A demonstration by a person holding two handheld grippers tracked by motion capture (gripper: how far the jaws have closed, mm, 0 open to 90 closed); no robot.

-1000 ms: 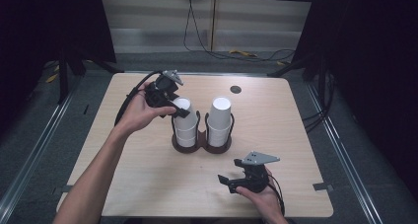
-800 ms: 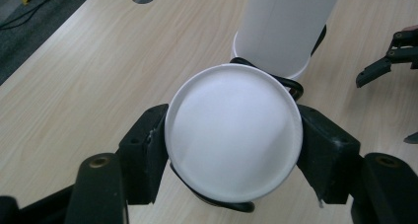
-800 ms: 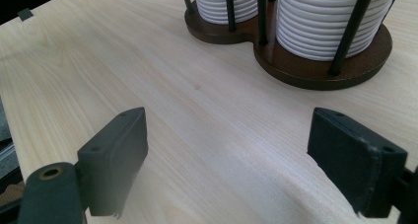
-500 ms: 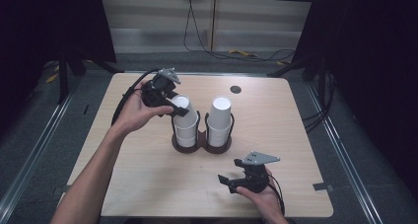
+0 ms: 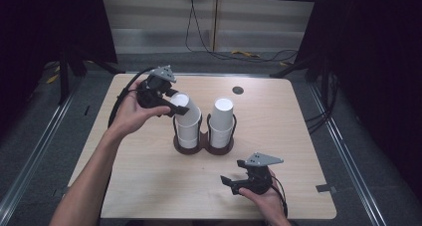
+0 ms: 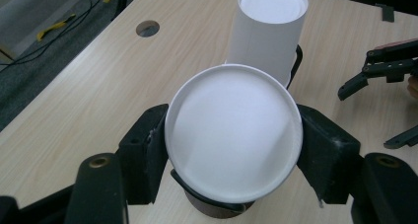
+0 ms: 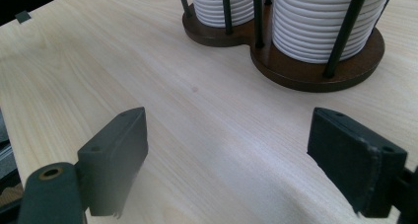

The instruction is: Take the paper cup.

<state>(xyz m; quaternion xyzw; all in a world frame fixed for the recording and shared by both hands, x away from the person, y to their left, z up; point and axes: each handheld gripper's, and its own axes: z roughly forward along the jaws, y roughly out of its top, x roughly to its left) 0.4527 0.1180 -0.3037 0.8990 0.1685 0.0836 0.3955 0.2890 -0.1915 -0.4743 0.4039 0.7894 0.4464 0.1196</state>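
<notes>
— Gripping the top cup (image 6: 233,135) by its sides, is that what the left hand-held gripper (image 5: 171,105) is doing?

— Yes. Its jaws are pressed against the cup on both sides, closed as far as the cup lets them. The cup is upside down, tipped toward the left, and sits at the top of the left stack (image 5: 188,129) in the dark holder (image 5: 203,145) at the middle of the counter (image 5: 149,186).

— And the right hand-held gripper (image 5: 238,178)?

— It rests near the near edge, right of centre, jaws wide apart with nothing between them, pointing toward the holder's base (image 7: 315,68).

— What could go wrong?

— I'd judge two things. The cups nest tightly, so a lift could drag a second cup up with the first. And the cup is thin paper, so a hard squeeze could dent it, while a slack one could let it slip and drop onto the right stack (image 5: 222,121) just beside it.

— Anything changed from a second ago?

— Little. The left hand has shifted slightly and the held cup looks a bit more tilted off the stack. The right hand has kept its place.
</notes>
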